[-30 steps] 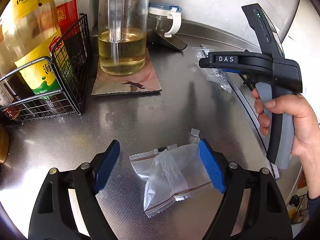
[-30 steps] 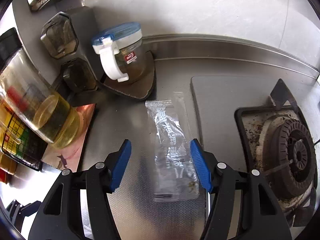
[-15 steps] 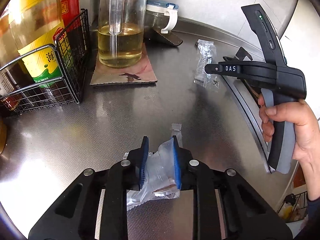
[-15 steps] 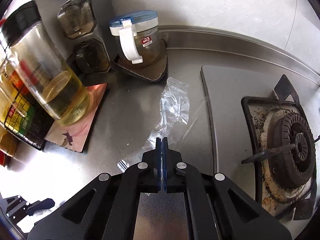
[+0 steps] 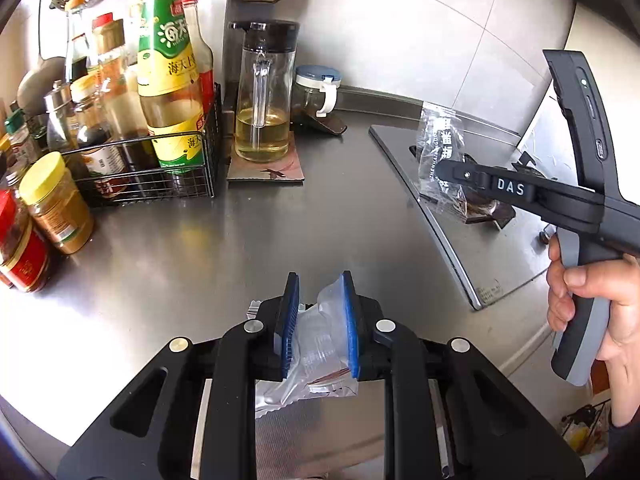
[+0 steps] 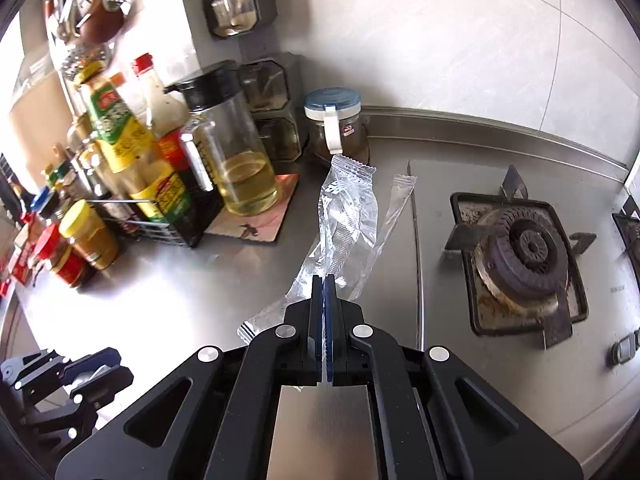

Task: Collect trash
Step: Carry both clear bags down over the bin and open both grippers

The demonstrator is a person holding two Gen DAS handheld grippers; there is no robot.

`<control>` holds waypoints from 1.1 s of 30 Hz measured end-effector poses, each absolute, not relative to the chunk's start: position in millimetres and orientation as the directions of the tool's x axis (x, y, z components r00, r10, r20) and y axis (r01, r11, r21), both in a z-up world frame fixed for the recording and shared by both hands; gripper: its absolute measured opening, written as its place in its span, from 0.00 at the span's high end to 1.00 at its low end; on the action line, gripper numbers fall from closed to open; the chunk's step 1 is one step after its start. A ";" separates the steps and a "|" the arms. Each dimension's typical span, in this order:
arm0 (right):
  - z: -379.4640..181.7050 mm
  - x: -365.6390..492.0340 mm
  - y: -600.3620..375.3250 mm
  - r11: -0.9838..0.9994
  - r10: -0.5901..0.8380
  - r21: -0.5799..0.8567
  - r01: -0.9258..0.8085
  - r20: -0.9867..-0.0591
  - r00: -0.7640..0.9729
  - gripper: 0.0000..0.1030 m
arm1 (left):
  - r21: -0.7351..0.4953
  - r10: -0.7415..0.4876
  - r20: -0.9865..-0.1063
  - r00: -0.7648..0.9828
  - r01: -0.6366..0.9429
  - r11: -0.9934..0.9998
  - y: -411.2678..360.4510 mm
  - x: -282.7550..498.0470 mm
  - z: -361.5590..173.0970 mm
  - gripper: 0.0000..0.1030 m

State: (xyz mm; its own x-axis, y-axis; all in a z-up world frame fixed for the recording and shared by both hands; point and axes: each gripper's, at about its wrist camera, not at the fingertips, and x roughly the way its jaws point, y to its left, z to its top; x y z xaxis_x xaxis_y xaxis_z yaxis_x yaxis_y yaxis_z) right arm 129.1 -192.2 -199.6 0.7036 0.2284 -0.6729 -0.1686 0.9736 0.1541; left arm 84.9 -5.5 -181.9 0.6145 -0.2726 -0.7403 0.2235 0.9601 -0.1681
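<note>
Left tongs (image 5: 318, 320) pinch a crumpled clear plastic bag (image 5: 320, 344) above the brushed-steel counter (image 5: 192, 248), while right tongs (image 6: 324, 300), pressed tight, lift a long clear printed wrapper (image 6: 348, 216), apparently clear of the surface, beside the grimy black gas burner (image 6: 524, 256)

right gripper (image 5: 442, 171): "DAS" | green-label bottle (image 5: 170, 80): "海天"
</note>
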 end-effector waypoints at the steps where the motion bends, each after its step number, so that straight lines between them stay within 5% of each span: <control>1: -196.3 111.4 -192.8 0.971 0.241 0.160 -0.180 -0.669 0.703 0.97 | -0.165 -0.270 -0.737 0.620 0.223 0.961 -5.5 71.6 -178.1 0.82; 13: -232.6 -63.0 -190.5 0.937 0.347 0.228 -0.264 -0.690 0.635 0.97 | -0.169 -0.252 -0.761 0.598 0.191 0.967 -3.7 -62.6 -192.5 0.82; 33: -479.8 -99.2 -163.2 0.933 0.351 0.298 -0.200 -0.875 0.332 0.97 | -0.243 -0.273 -0.870 0.410 0.125 0.962 0.2 -96.4 -387.2 0.82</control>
State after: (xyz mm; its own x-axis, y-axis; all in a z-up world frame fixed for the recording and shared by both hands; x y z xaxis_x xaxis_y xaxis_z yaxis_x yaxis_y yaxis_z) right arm -99.2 -163.2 -479.8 0.3323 0.3510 -0.8754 -0.2005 0.9333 0.2981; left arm -96.4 0.2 -387.2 0.4102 -0.2733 -0.8701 0.1252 0.9619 -0.2431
